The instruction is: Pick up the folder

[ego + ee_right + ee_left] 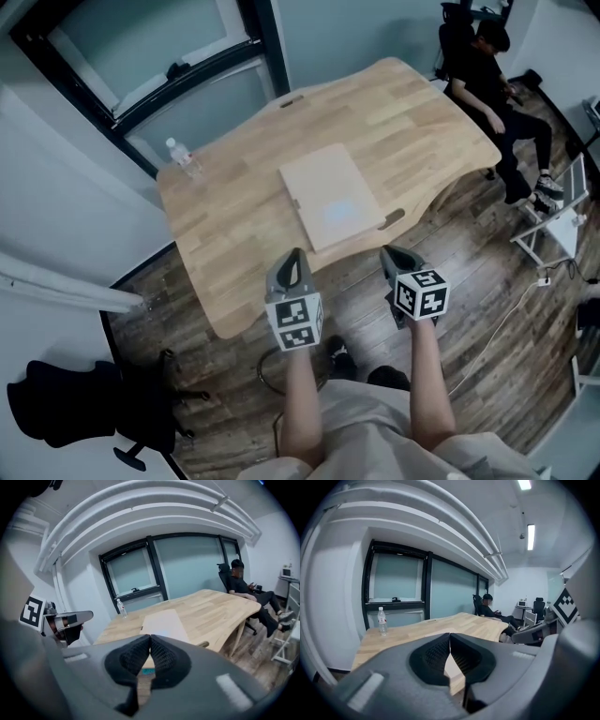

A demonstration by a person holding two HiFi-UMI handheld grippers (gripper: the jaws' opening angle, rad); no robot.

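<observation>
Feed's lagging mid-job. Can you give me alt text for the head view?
A pale folder lies flat near the front edge of a wooden table, untouched. The left claw and right claw, both shut and empty, point toward it from the near side. A water bottle stands at the table's far left; a person sits beyond its right end.

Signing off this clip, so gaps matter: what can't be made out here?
Contents of the folder, head view: it lies closed.
Near edge of the folder, right gripper view: behind the shut right gripper.
Label of the bottle: too small in every view.
Legs of the table, head view: under its top.
</observation>
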